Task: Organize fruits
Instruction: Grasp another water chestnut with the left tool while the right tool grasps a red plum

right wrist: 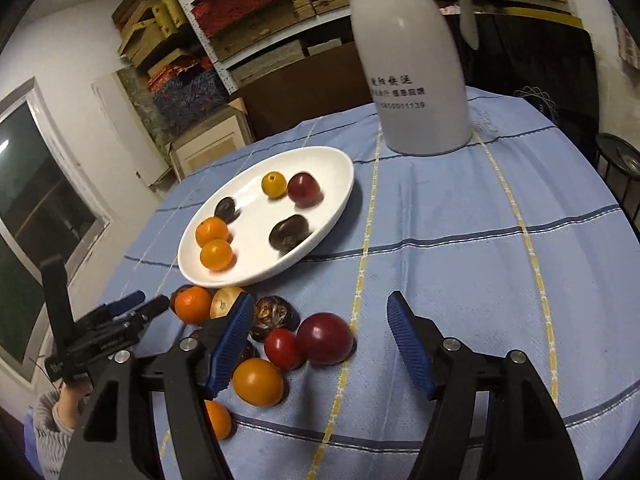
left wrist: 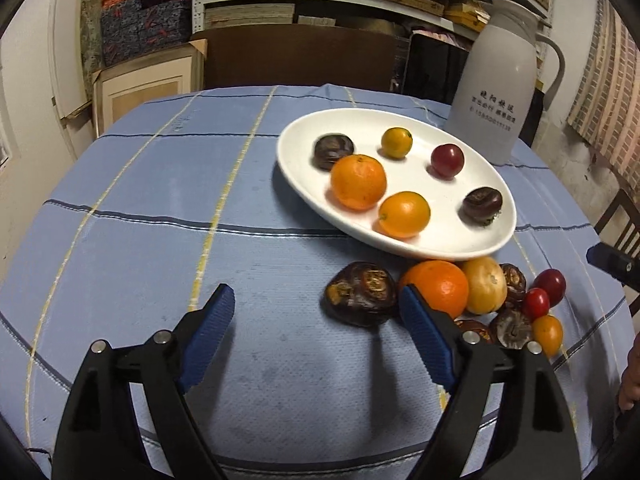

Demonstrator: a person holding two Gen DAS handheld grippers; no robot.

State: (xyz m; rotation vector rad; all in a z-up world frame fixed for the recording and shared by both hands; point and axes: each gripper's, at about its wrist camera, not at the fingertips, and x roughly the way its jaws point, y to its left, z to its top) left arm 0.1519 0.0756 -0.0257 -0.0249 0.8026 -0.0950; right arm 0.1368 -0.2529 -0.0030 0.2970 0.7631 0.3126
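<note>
A white oval plate (left wrist: pixel 492 236) (right wrist: pixel 340 168) on the blue cloth holds several fruits: oranges, dark chestnut-like fruits and a red one (left wrist: pixel 447 160). A pile of loose fruits lies on the cloth in front of the plate, among them a dark fruit (left wrist: pixel 362 294), an orange (left wrist: pixel 438 286) and a dark red plum (right wrist: pixel 325 338). My left gripper (left wrist: pixel 316 300) is open and empty, left of the pile. My right gripper (right wrist: pixel 320 314) is open and empty, hovering just over the pile's right side. The left gripper also shows in the right wrist view (right wrist: pixel 134 306).
A tall white thermos jug (left wrist: pixel 500 92) (right wrist: pixel 416 80) stands behind the plate. Shelves with boxes and boards fill the background. A dark chair (left wrist: pixel 618 216) stands at the table's right edge. The round table's edge curves close at the front.
</note>
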